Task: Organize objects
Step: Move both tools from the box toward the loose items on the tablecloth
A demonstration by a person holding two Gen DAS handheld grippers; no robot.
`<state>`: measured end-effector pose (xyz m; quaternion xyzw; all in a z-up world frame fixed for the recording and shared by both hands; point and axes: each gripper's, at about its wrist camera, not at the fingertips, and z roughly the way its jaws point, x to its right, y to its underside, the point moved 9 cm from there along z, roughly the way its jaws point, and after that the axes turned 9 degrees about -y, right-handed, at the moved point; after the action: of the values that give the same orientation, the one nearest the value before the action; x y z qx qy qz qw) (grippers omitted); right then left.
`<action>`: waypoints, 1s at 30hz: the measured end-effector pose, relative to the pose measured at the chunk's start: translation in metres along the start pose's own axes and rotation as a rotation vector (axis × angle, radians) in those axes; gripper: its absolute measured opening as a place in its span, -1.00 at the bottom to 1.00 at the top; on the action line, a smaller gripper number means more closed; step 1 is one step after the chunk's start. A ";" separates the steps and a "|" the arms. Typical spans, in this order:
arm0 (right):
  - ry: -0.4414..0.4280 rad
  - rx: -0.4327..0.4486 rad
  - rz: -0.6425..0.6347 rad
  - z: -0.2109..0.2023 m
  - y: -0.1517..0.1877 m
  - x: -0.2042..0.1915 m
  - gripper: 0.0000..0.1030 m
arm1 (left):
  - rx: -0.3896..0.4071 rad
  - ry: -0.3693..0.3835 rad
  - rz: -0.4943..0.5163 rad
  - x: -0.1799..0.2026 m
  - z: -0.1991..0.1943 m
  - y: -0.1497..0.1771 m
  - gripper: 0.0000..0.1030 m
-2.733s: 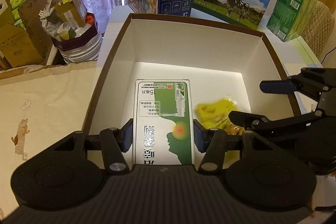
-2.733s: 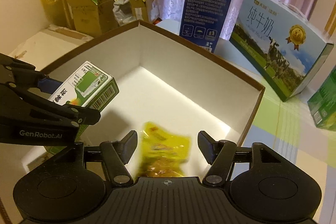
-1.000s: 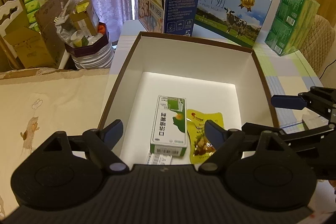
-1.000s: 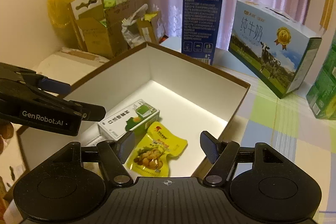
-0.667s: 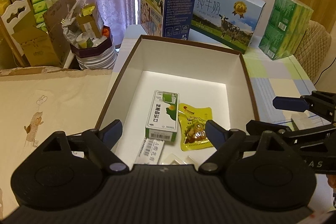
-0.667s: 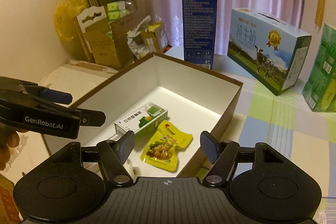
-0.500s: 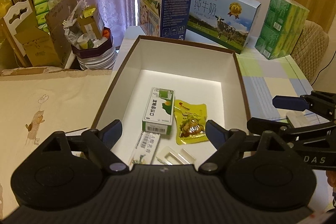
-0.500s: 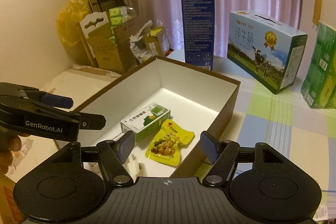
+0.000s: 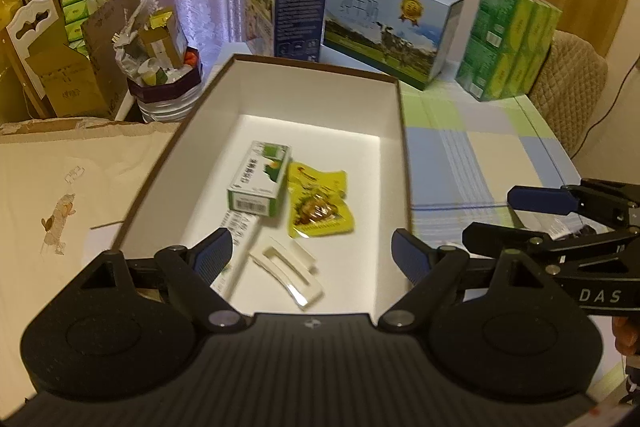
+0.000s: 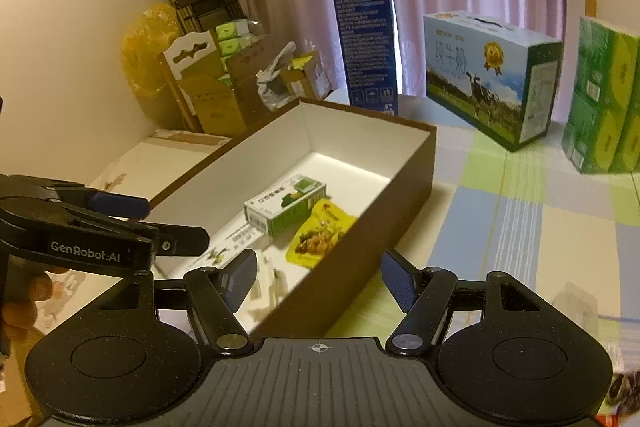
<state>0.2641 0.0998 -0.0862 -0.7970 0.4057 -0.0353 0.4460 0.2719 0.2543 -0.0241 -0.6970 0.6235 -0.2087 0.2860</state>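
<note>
Box [image 9: 402, 131] w/ white inside already holds green carton [image 9: 260, 179], yellow snack pouch [image 9: 318, 201], a flat pack & white clip, while left gripper [image 9: 312, 255] & right gripper [image 10: 318, 277] both hover spread & empty, so prob. little left to sort.

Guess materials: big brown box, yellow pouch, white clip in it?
Brown box: likely rigid paperboard, matte white inside; straight thin walls, crisp corners. Yellow pouch: probably glossy plastic or foil film; printed, crinkled, flat sealed edges. White clip: looks like moulded plastic, smooth; blurred, so uncertain.
</note>
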 end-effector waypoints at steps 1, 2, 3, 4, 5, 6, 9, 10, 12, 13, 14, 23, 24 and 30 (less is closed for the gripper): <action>-0.005 -0.002 0.005 -0.005 0.003 0.002 0.28 | -0.003 0.002 0.001 0.005 -0.002 0.002 0.64; -0.008 -0.004 0.010 -0.010 0.006 0.003 0.29 | -0.006 0.004 0.002 0.010 -0.004 0.005 0.64; -0.010 -0.007 0.013 -0.016 0.009 0.006 0.28 | -0.009 0.007 0.004 0.016 -0.006 0.008 0.64; -0.009 -0.010 0.017 -0.021 0.013 0.009 0.29 | -0.012 0.011 0.007 0.021 -0.008 0.011 0.64; -0.007 -0.012 0.021 -0.026 0.016 0.012 0.29 | -0.014 0.016 0.009 0.027 -0.010 0.013 0.64; -0.004 -0.015 0.025 -0.030 0.019 0.014 0.29 | -0.017 0.022 0.012 0.033 -0.011 0.015 0.64; 0.007 -0.021 0.043 -0.047 0.031 0.026 0.28 | -0.027 0.035 0.020 0.053 -0.014 0.022 0.64; 0.011 -0.023 0.048 -0.051 0.034 0.030 0.28 | -0.031 0.038 0.024 0.059 -0.015 0.024 0.64; 0.020 -0.030 0.058 -0.061 0.041 0.039 0.29 | -0.036 0.046 0.028 0.070 -0.016 0.027 0.64; 0.025 -0.034 0.062 -0.065 0.045 0.043 0.28 | -0.039 0.050 0.030 0.076 -0.017 0.030 0.64; 0.030 -0.038 0.066 -0.069 0.048 0.048 0.28 | -0.042 0.052 0.032 0.081 -0.017 0.032 0.64; 0.047 -0.066 0.099 -0.097 0.077 0.078 0.29 | -0.064 0.065 0.051 0.123 -0.021 0.048 0.64; 0.048 -0.067 0.102 -0.100 0.079 0.080 0.29 | -0.066 0.065 0.053 0.127 -0.021 0.050 0.64; 0.058 -0.086 0.117 -0.111 0.093 0.095 0.29 | -0.086 0.070 0.061 0.150 -0.020 0.059 0.64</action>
<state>0.2239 -0.0661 -0.1178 -0.7892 0.4654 -0.0148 0.4005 0.2354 0.0996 -0.0581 -0.6815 0.6627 -0.1972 0.2400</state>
